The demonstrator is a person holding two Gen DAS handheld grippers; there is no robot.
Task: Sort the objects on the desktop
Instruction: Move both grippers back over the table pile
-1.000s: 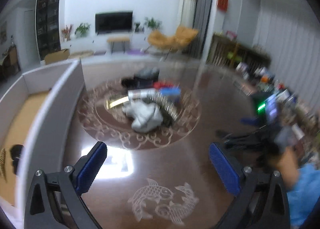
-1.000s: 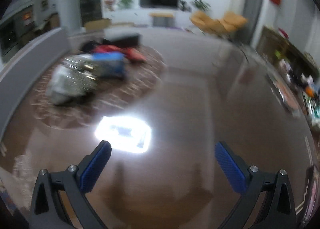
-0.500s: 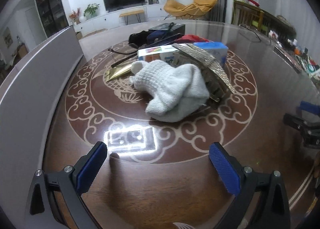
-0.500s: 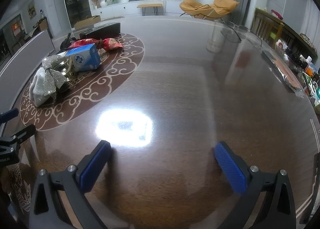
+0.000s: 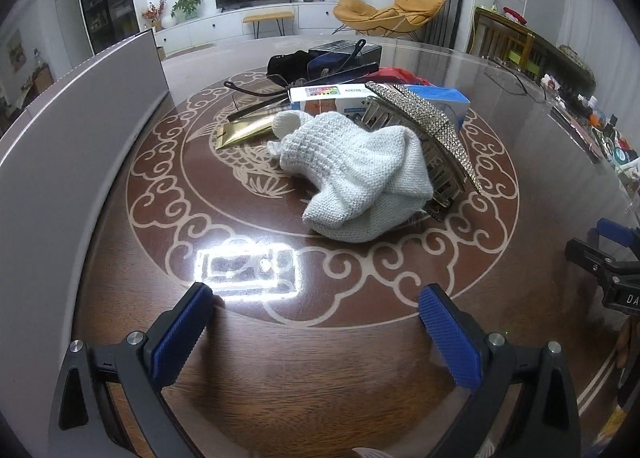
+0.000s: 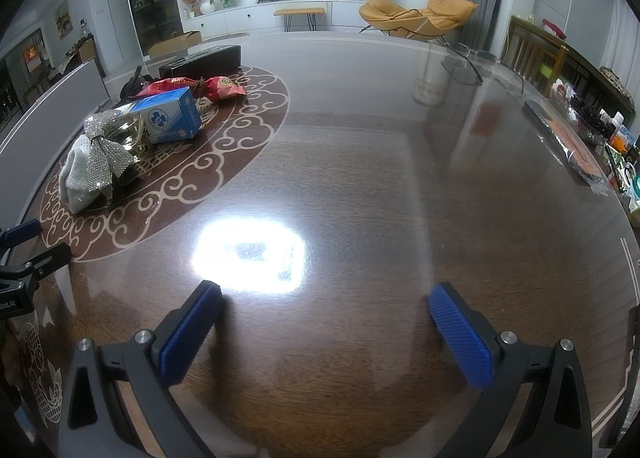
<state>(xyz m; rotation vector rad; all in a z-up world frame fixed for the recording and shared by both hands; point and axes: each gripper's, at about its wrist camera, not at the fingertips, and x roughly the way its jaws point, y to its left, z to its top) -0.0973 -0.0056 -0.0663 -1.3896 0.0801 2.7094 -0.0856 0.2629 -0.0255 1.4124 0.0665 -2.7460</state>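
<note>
A heap of objects lies on the round brown table [image 5: 280, 358]. Nearest in the left wrist view is a white knitted glove [image 5: 356, 174], with a rhinestone hair clip [image 5: 428, 126] leaning on it. Behind them are a blue box [image 5: 440, 98], a white box [image 5: 324, 98], a gold packet [image 5: 244, 130], a black pouch [image 5: 292, 62] and a dark case [image 5: 348, 52]. My left gripper [image 5: 316, 326] is open and empty, a short way before the glove. My right gripper [image 6: 324, 322] is open over bare table, well right of the blue box [image 6: 170, 120], red snack packets [image 6: 200, 87] and hair clip [image 6: 106, 162].
A tall grey box wall [image 5: 72, 130] runs along the table's left side. Glasses [image 6: 464, 62] lie at the table's far edge. Clutter and a plastic-wrapped item [image 6: 568, 142] line the right rim. The other gripper [image 5: 612, 270] shows at the right of the left wrist view.
Both cameras were blurred and swinging a second ago. The left gripper has turned away from the grey box and moved in toward the heap. The right gripper has steadied over the table. Both stay open.
</note>
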